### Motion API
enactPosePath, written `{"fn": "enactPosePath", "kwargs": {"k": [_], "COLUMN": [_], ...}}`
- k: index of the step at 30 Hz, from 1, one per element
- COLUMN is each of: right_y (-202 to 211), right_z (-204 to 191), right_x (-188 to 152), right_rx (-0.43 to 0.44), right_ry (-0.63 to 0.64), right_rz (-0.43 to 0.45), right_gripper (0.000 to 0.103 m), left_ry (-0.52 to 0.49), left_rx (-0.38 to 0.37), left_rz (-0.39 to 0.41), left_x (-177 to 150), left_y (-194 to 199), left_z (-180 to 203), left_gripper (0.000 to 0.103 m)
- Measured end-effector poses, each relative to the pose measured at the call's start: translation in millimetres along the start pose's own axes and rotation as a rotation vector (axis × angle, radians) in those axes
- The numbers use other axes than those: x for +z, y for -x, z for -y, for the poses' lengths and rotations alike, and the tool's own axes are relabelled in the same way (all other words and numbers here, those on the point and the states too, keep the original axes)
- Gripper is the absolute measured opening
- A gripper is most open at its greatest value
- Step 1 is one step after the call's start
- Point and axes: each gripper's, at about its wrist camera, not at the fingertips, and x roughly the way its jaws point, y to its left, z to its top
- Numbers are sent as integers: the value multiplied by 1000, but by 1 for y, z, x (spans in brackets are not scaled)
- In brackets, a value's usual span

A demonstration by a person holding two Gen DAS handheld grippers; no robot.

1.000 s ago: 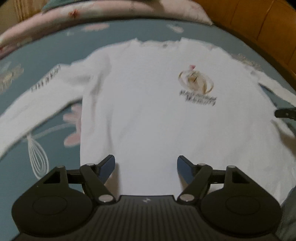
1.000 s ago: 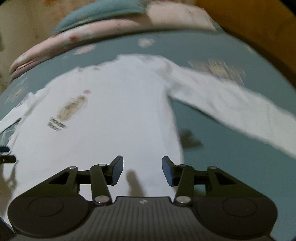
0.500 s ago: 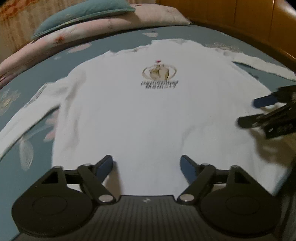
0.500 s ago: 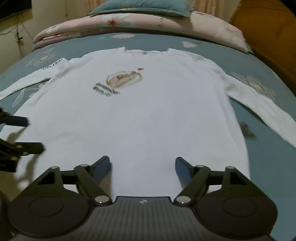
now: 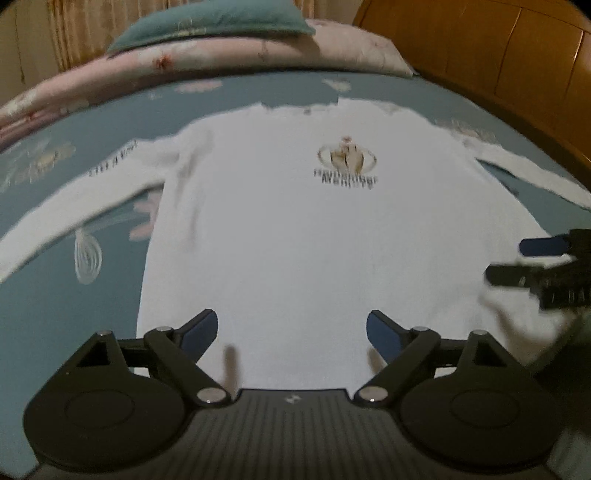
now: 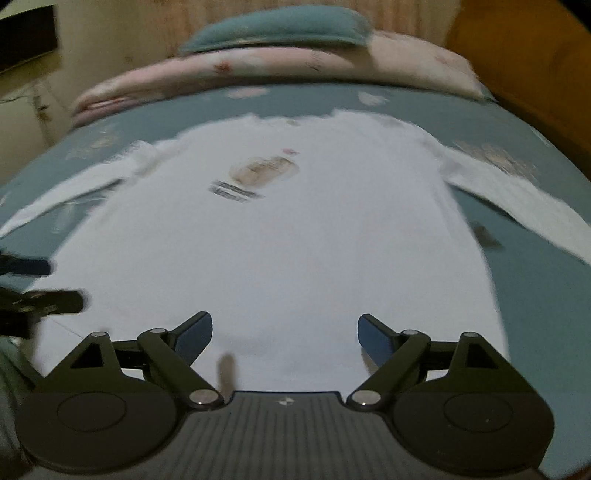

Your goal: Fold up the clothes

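A white long-sleeved shirt (image 5: 295,236) (image 6: 288,240) lies flat and face up on the bed, collar at the far end, both sleeves spread out to the sides. A gold emblem with dark lettering (image 5: 347,162) marks its chest. My left gripper (image 5: 291,328) hovers over the hem on the shirt's left half, jaws opening wide with only cloth below them. My right gripper (image 6: 284,330) hovers over the hem on the right half, its jaws opening too, nothing between them. Each gripper shows at the edge of the other's view: the right gripper (image 5: 517,260) and the left gripper (image 6: 51,284).
The bed has a teal sheet with flower prints (image 5: 55,295). A pink quilt (image 5: 221,59) and a teal pillow (image 6: 273,29) are piled at the far end. A wooden headboard (image 5: 498,55) runs along the right side.
Both grippers have opened wider and shifted sideways over the shirt's hem. The right gripper's view swung from the right sleeve toward the middle of the shirt.
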Motion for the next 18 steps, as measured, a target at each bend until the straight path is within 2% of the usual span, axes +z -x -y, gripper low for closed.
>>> {"fn": "enactPosePath", "kwargs": {"k": [4,6,8,11,14,18], "right_y": [-18,-22,-16,-2,12,28], "right_z": [-26,-33,-38,-25,-12,-3], "right_x": [1,-7,-17,-32,-44,-43], "right_rx": [46,26,4,22,37,16], "right_ry": [74,122,193,157,117,89], "right_rz": [-28,-42,-39,-52,-38,7], "right_gripper": [89,90,96,100,101,101], "left_ry": [-33,-50,-42,-7,-43,-56], "left_rx": [-3,13,17,-7,3,24], "left_rz": [-15,-50,-63,-37,-47,-46], "left_x": [0,-10,-23,-38,-47,-38], "left_y": [-11,-17,-17,-6,2,7], "left_z": [10,13,8,-7,-13,-12], "left_gripper": [88,88,89,97,97,97]}}
